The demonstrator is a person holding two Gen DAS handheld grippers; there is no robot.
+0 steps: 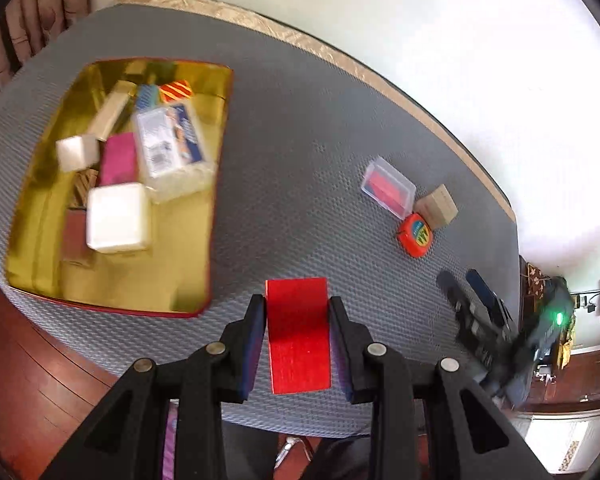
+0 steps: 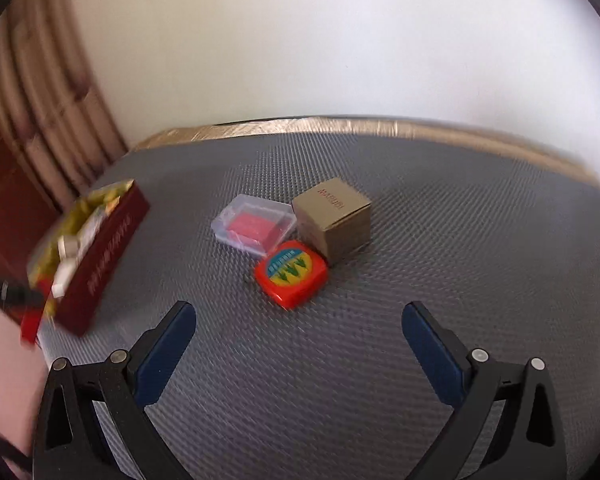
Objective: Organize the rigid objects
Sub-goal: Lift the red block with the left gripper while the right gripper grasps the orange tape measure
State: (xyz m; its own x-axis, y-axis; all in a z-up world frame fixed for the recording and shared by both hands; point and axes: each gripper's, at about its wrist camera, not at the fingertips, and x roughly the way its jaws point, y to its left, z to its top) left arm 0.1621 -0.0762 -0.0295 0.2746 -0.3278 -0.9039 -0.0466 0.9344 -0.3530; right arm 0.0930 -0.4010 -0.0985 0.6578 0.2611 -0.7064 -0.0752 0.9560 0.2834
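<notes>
While the left gripper (image 1: 298, 312) pinches a red block (image 1: 299, 336), the right gripper (image 2: 299, 320) (fingers spread, empty) faces an orange tape measure (image 2: 291, 271) beyond its tips.

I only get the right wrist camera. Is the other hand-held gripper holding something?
Observer: Yes. The left hand-held gripper is shut on a flat red block.
Operator: Is it over the box?
Observer: No. It hangs over the grey mat, just off the near corner of the gold-lined box.
Operator: What's the biggest thing inside?
Observer: A clear plastic case with a printed label, lying on top of other pieces.
</notes>
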